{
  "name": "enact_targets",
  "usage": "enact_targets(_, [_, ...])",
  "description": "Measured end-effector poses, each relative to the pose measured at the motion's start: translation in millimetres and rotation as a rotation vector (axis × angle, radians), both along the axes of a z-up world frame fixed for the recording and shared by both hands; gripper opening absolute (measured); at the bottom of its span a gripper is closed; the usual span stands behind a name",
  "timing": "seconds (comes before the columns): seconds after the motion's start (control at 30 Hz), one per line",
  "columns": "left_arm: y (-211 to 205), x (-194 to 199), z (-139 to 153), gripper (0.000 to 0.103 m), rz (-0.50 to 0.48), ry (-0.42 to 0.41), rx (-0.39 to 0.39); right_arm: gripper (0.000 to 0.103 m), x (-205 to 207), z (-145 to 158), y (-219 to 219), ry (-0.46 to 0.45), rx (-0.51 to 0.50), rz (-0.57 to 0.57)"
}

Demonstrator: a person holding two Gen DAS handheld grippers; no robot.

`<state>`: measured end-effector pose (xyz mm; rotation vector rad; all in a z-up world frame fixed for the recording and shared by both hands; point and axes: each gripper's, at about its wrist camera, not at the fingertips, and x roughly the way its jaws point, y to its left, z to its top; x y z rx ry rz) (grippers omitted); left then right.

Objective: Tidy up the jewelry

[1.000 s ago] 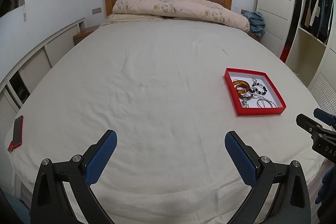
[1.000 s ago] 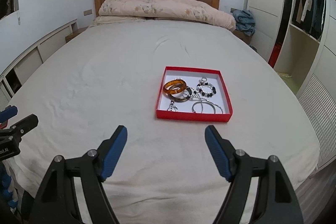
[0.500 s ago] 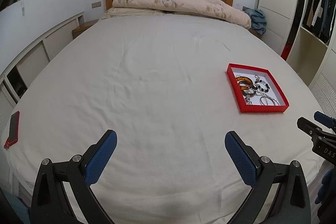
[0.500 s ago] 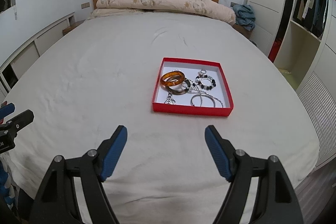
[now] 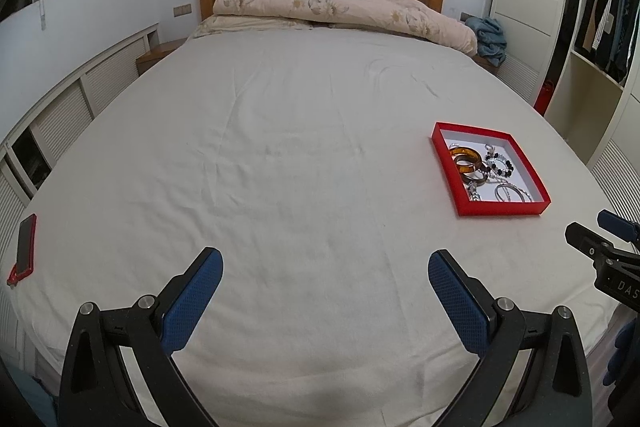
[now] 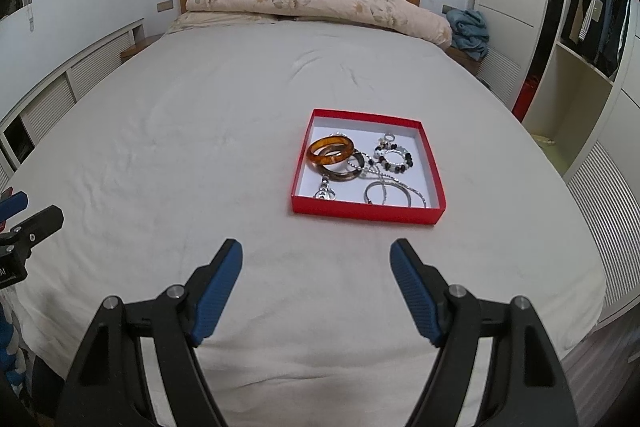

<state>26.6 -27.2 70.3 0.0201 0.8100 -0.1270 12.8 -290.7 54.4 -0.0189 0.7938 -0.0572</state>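
Note:
A shallow red tray [image 6: 366, 216] [image 5: 502, 209] with a white floor lies on the white bed sheet. Inside it an amber bangle [image 6: 330, 149] [image 5: 464, 157] leans on a darker brown bangle [image 6: 342, 171]. A black-and-white bead bracelet [image 6: 394, 157] [image 5: 499, 165], a silver chain [image 6: 394, 191] and a silver pendant [image 6: 326, 192] lie beside them. My right gripper [image 6: 316, 259] hovers open just short of the tray's near wall, nothing between its blue pads. My left gripper [image 5: 325, 269] is open too, over bare sheet well left of the tray.
A red-cased phone [image 5: 25, 249] lies near the bed's left edge. A rolled floral duvet [image 5: 340, 11] lies against the wooden headboard. An open wardrobe [image 6: 592, 11] with hanging clothes stands to the right, low white cabinets [image 5: 60, 115] to the left.
Both views have tilted slightly, so the tray sits a little higher and farther in frame. Both grippers stay open with nothing held.

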Motion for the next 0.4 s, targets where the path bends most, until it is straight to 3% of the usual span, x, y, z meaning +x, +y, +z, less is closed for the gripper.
enact_targets(0.4, [0.9, 0.4, 2.5, 0.101, 0.002, -0.003, 0.004, 0.075, -0.5, 0.7, -2.9, 0.000, 0.000, -0.003])
